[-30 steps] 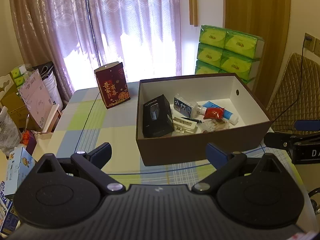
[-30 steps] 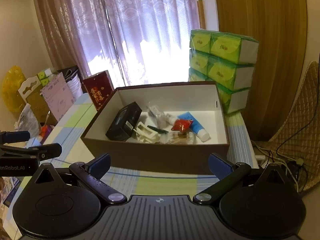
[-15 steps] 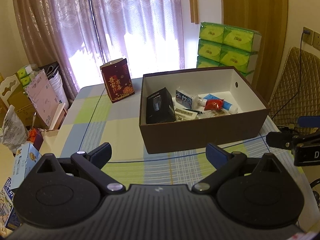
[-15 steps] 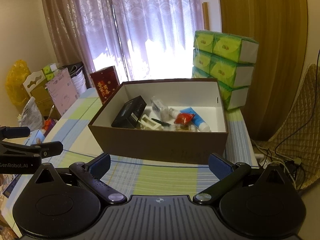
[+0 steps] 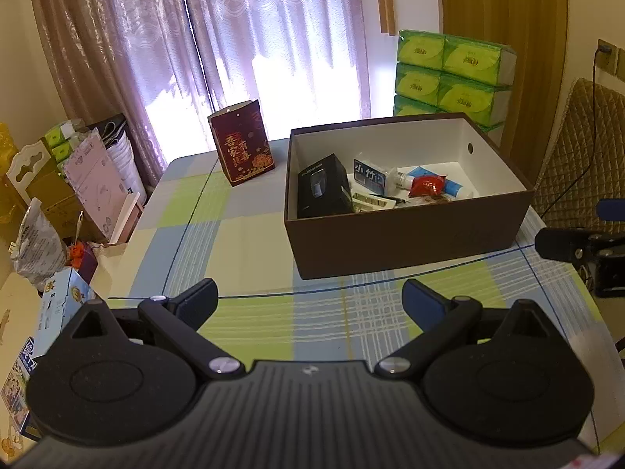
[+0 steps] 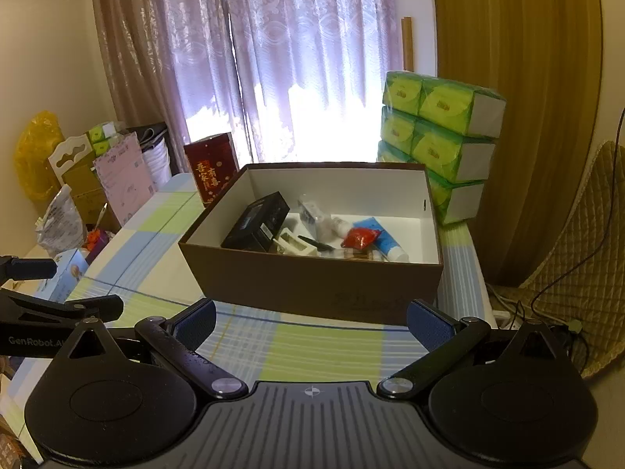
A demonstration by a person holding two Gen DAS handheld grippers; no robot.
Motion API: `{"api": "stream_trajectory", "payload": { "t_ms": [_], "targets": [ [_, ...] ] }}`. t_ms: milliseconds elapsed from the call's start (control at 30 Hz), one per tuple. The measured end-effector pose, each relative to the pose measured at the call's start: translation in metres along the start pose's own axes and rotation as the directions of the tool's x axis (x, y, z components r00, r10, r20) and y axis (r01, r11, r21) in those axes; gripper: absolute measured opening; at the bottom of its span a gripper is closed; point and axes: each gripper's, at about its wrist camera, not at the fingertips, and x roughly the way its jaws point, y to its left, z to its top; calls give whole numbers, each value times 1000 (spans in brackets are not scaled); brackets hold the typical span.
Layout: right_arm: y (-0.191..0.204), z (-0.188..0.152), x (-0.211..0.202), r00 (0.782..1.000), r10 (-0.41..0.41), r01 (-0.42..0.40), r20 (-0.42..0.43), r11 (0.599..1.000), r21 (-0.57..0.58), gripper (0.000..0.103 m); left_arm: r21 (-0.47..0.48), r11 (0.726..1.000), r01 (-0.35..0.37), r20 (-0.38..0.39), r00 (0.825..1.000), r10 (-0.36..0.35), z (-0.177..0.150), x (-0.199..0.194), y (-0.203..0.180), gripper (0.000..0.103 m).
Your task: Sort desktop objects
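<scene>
A brown box [image 5: 406, 234] with a white inside stands on the checked tablecloth; it also shows in the right wrist view [image 6: 320, 281]. Inside lie a black carton [image 5: 322, 187], a blue-and-white tube [image 5: 449, 185], a red packet [image 5: 427, 185], a small blue-labelled pack [image 5: 369, 174] and a white holder [image 6: 295, 244]. My left gripper [image 5: 310, 299] is open and empty, above the table in front of the box. My right gripper [image 6: 310, 318] is open and empty, in front of the box's near wall.
A dark red gift box [image 5: 242, 152] stands upright at the table's far left. Green tissue packs [image 6: 441, 144] are stacked behind the brown box. Bags and cartons [image 5: 74, 183] crowd the floor left of the table. A quilted chair [image 6: 578, 258] stands at the right.
Both grippers have drawn back and up from the box, which looks smaller and farther away. Both stay open and empty. Nothing in the box has moved.
</scene>
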Motion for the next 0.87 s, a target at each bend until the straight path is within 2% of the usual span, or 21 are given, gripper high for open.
{"api": "stream_trajectory", "payload": {
  "t_ms": [867],
  "targets": [
    [-3,-4,0,1000,-16,16,-11,1000,-18,101,7,1000,-11,-5,1000,11,0,5,-2,100]
  ]
}}
